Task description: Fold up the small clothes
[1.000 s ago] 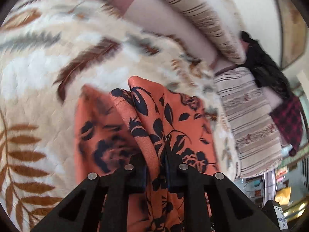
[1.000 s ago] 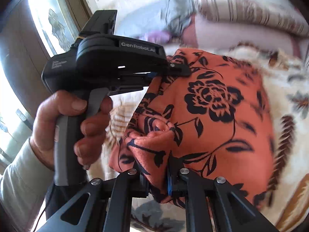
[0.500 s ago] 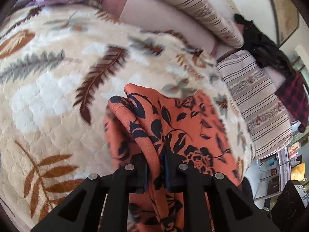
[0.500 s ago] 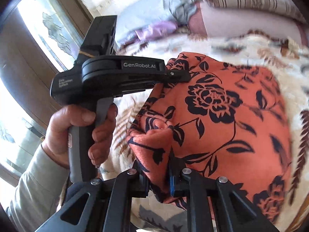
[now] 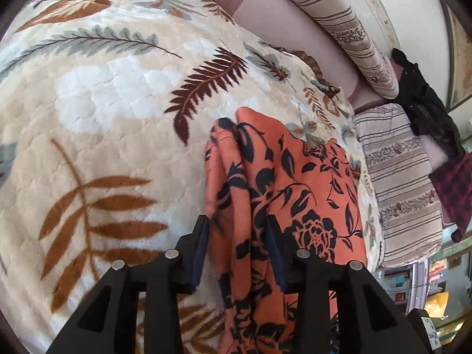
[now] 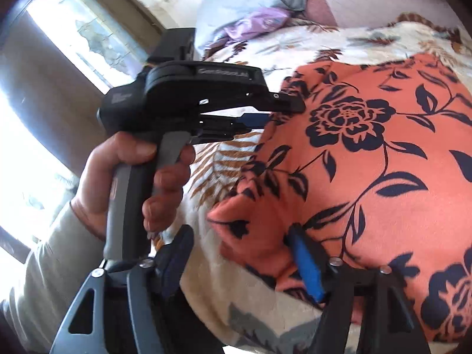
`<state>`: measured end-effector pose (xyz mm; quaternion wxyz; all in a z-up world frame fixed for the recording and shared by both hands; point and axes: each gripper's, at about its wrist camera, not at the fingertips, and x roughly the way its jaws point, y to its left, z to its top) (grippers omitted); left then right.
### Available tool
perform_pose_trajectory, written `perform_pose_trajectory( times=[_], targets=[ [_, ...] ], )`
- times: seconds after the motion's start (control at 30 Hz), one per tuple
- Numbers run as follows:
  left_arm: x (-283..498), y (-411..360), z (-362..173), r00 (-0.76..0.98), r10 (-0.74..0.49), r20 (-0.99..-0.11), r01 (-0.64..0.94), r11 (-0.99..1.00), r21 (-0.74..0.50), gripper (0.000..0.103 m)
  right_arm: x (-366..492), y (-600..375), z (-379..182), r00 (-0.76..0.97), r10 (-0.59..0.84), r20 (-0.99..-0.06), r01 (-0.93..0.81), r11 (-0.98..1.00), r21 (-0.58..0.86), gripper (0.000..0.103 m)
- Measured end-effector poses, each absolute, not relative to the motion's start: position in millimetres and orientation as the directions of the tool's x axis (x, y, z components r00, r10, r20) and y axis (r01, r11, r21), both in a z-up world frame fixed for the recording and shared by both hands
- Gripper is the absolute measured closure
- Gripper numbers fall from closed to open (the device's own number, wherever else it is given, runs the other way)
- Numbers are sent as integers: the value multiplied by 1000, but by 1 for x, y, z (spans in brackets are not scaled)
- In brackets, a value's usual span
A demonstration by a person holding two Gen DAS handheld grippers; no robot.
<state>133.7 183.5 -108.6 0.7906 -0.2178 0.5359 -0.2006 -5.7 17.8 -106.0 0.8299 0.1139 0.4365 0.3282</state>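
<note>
A cream leaf-patterned blanket [image 5: 118, 112] covers the bed, and the orange floral garment [image 6: 383, 159] lies folded on it, near its striped-cushion [image 5: 404, 194] side. The left gripper [image 5: 237, 244] has its jaws spread apart around the garment's bunched edge, gripping nothing. The right gripper [image 6: 244, 253] is likewise spread wide, the garment's corner loose between its fingers.

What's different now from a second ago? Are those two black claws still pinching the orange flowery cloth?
No. Both have let go: the left gripper and right gripper were clamped on the orange floral garment and now stand open, the folded cloth lying loose between their fingers. The leaf-patterned blanket underneath is unchanged.
</note>
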Motion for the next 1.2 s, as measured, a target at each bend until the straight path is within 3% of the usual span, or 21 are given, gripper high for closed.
perform_pose_trajectory(
  times=[0.27, 0.33, 0.43, 0.7, 0.9, 1.07, 1.17, 1.2],
  targets=[
    [56, 186, -87, 407, -505, -761, 93, 852, -515, 63, -37, -85, -112, 441, 732, -519, -195, 643, 740, 29],
    [47, 182, -97, 393, -489, -779, 77, 862, -502, 81, -41, -112, -129, 436, 769, -468, -71, 548, 833, 29],
    [41, 180, -99, 407, -483, -776, 51, 860, -508, 86, -54, -139, -148, 441, 800, -407, 87, 414, 906, 28],
    [39, 178, -100, 401, -474, -784, 37, 864, -503, 87, -57, -187, -172, 577, 780, -245, 247, 119, 962, 28],
    [34, 175, -99, 418, -445, -792, 36, 879, -475, 87, -48, -180, -183, 595, 784, -178, 288, -1, 958, 28],
    [32, 166, -95, 439, -385, -812, 32, 910, -414, 87, -40, -173, -193, 626, 758, -181, 318, -36, 947, 28],
    [28, 158, -91, 461, -332, -823, 40, 934, -355, 87, -38, -177, -200, 624, 749, -221, 355, -20, 934, 40],
    [27, 155, -90, 466, -315, -827, 44, 942, -334, 87, -37, -178, -198, 610, 749, -260, 360, 30, 932, 59]
  ],
)
